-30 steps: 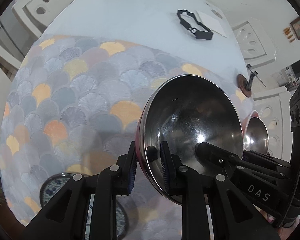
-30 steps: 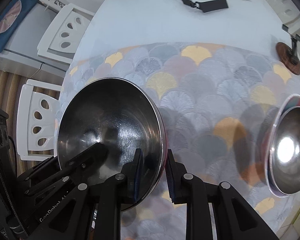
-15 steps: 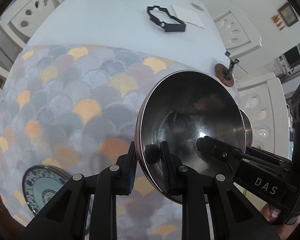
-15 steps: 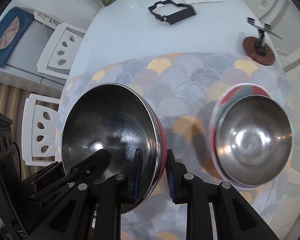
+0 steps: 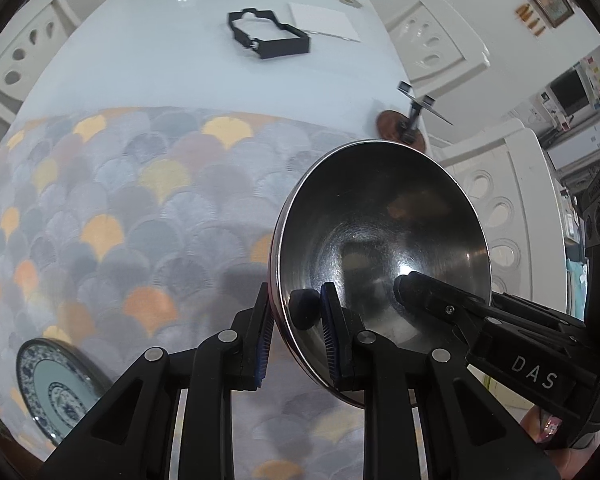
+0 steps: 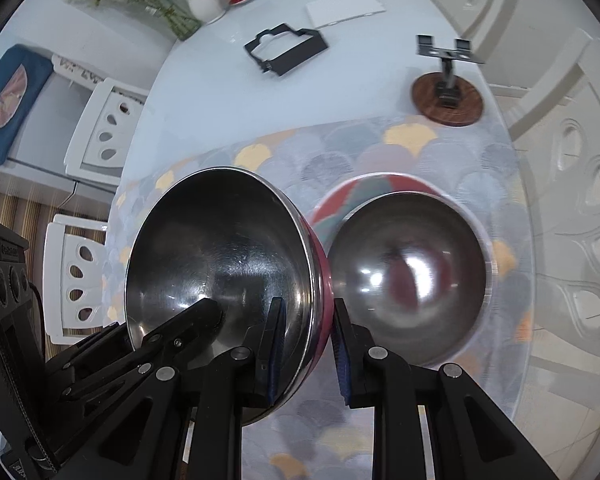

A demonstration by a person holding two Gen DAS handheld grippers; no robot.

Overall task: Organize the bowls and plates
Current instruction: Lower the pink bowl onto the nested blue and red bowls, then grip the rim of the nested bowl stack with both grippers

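A steel bowl (image 5: 384, 232) with a red outside hangs tilted above the scallop-patterned mat (image 5: 140, 208), held by both grippers. My left gripper (image 5: 296, 308) is shut on its left rim, one pad inside and one outside. My right gripper (image 6: 308, 312) is shut on the opposite rim of the same bowl (image 6: 220, 248). Just right of it in the right wrist view, a second steel bowl (image 6: 408, 272) sits on a red and teal plate (image 6: 364, 188). A blue-and-white plate (image 5: 56, 384) lies at the mat's near left corner.
Beyond the mat on the white table lie a black frame (image 5: 268, 36) and a white sheet (image 5: 324, 22). A small stand on a round wooden base (image 6: 446, 96) is near the right edge. A flower vase (image 6: 200, 0) stands at the far end. White chairs (image 6: 104, 132) ring the table.
Both grippers have carried the steel bowl rightward over the mat. The second bowl on its plate has come from the right edge to right beside the held bowl.
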